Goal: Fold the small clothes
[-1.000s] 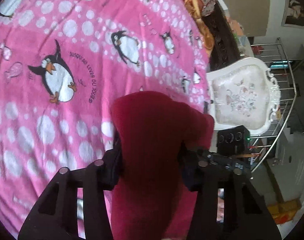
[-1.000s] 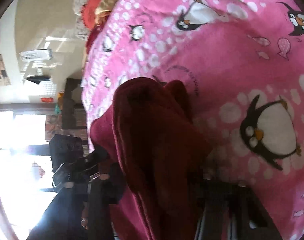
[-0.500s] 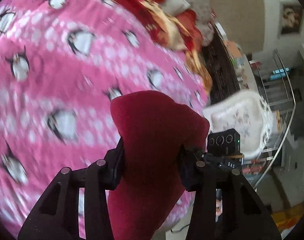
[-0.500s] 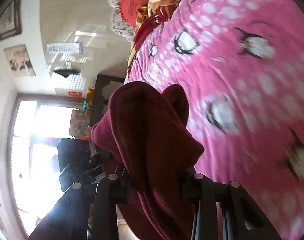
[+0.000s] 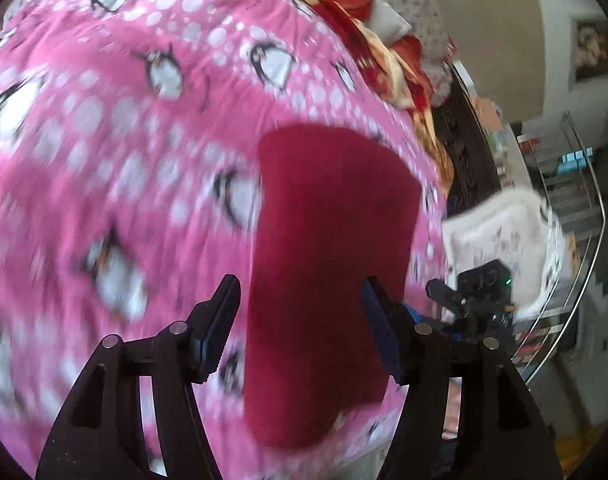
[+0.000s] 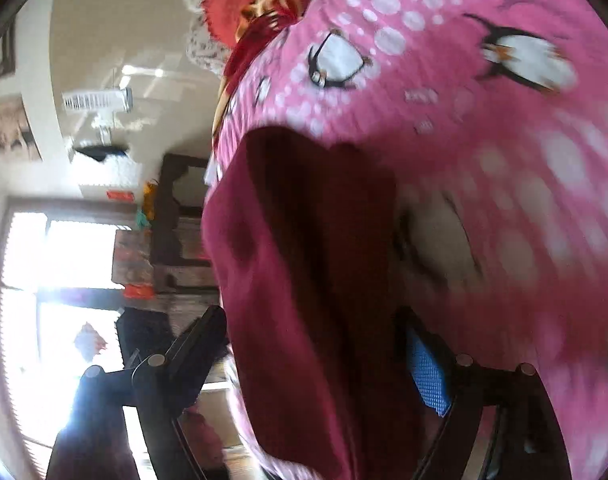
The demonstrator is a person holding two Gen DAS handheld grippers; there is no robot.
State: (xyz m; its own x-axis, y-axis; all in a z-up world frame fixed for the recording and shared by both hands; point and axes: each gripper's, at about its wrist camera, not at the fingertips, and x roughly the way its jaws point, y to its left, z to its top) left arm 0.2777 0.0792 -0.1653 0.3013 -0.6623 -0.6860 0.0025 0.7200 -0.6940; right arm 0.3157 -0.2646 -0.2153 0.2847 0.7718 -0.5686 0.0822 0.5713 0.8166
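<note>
Maroon cloth (image 5: 328, 248) lies centre-frame on pink penguin blanket (image 5: 115, 152), running between both grippers. Left gripper (image 5: 299, 312) tilted down, jaws just opened, pads clear of cloth. Right gripper (image 6: 316, 344) likewise angled down, just spread wide, cloth loose between.

One dark red garment (image 5: 328, 240) — a single folded piece. One pink penguin-print blanket (image 5: 123, 140) on the bed. Two grippers — left gripper (image 5: 299, 320), right gripper (image 6: 316, 352). One white ornate chair (image 5: 504, 240). One heap of red-and-gold bedding (image 5: 384, 52).
</note>
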